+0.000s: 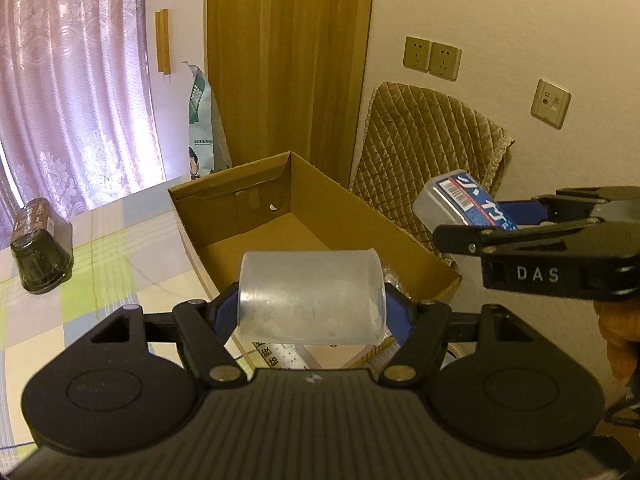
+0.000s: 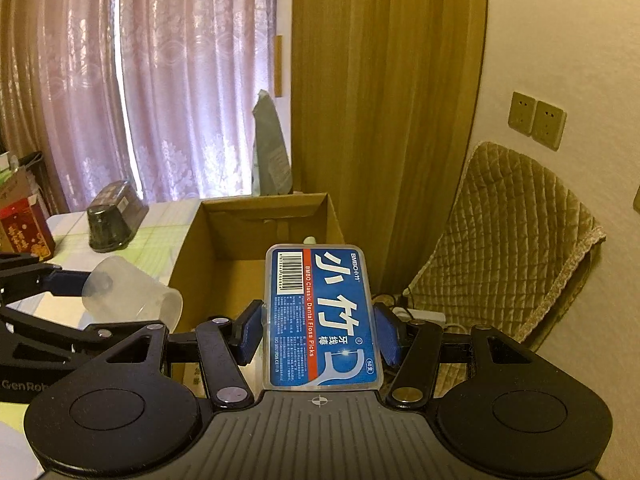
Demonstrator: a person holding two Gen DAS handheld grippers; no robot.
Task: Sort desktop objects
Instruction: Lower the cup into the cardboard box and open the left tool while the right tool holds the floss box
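Note:
My left gripper (image 1: 313,305) is shut on a frosted clear plastic cup (image 1: 312,298), held sideways above the near end of an open cardboard box (image 1: 316,200). The same cup (image 2: 132,294) shows at the left of the right wrist view, in the left gripper (image 2: 86,282). My right gripper (image 2: 318,326) is shut on a blue-labelled dental floss pick box (image 2: 322,316), held over the cardboard box (image 2: 192,256). From the left wrist view the floss box (image 1: 464,202) hangs in the right gripper (image 1: 496,220) above the box's right wall.
A dark lidded container (image 1: 42,246) lies on the checked tablecloth (image 1: 100,280) to the left. A red carton (image 2: 24,232) stands at the far left. A quilted chair back (image 1: 424,148), curtains and a green bag (image 1: 202,120) stand behind the box.

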